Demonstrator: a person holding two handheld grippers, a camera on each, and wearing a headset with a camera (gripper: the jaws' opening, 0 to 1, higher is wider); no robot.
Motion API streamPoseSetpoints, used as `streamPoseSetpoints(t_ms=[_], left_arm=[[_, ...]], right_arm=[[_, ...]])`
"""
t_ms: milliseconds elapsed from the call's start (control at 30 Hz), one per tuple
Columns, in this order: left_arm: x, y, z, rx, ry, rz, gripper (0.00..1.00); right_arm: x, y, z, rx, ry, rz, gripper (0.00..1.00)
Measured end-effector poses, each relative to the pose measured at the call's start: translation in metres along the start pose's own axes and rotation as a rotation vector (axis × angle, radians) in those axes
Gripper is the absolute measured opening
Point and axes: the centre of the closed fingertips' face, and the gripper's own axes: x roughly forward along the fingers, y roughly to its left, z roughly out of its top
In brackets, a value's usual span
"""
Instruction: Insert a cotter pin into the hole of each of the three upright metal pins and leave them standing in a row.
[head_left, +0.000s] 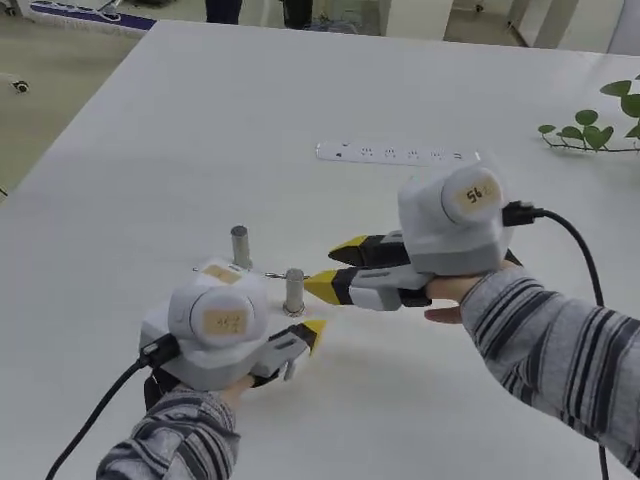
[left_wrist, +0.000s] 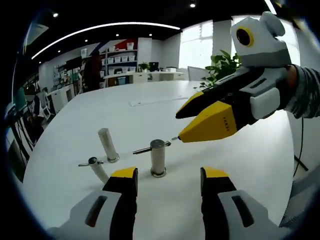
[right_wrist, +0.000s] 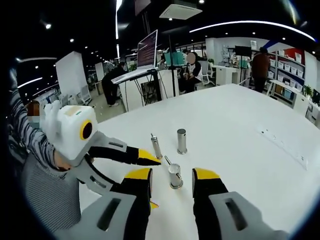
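Steel pins: three, all upright on the white table (head_left: 300, 120).
Right pin (head_left: 294, 290): a cotter pin (left_wrist: 148, 148) runs crosswise through its top hole with both ends sticking out. It looks seated.
Left pin (left_wrist: 99, 173): nearest of the group. A second cotter pin (left_wrist: 90, 161) is through its top as well.
Far pin (head_left: 240, 245): bare top, no cotter in it that I can make out.
Right gripper (head_left: 332, 268): jaws apart, clamped on nothing. The lower tip is just beside the right pin, close to the end of its cotter.
Left gripper (left_wrist: 169, 174): jaws apart and empty, low over the table on the near side of the pins.
Done: two of three pinned, by my read.
Left to do: the far pin needs its cotter.
Row: the pins look more like a loose triangle than a line, so they probably need lining up too.
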Motion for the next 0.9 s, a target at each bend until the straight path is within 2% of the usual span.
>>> streamPoseSetpoints(t_ms=[133,233,300,467,633,767,900], left_arm=[[-0.014,0.002,0.0,-0.019,-0.014,-0.001,0.58],[-0.022,0.004,-0.002,-0.036,-0.014,0.0,0.64],[-0.027,0.007,-0.004,-0.044,-0.016,0.001,0.67],[-0.039,0.015,-0.004,-0.063,-0.031,0.014,0.78],[-0.047,0.022,-0.006,-0.074,-0.037,0.02,0.84],[-0.053,0.03,-0.007,-0.06,-0.043,0.035,0.87],[-0.056,0.034,-0.003,-0.033,-0.059,0.039,0.91]], right_arm=[[0.015,-0.001,0.015,0.026,-0.016,-0.007,0.3],[0.025,-0.001,0.025,0.018,-0.031,-0.008,0.29],[0.032,0.0,0.032,0.0,-0.052,-0.003,0.29],[0.053,-0.004,0.047,0.03,-0.093,0.005,0.31],[0.072,-0.004,0.049,0.027,-0.088,-0.011,0.33],[0.089,-0.014,0.041,0.036,-0.047,-0.024,0.33],[0.101,-0.022,0.034,0.055,-0.036,-0.034,0.33]])
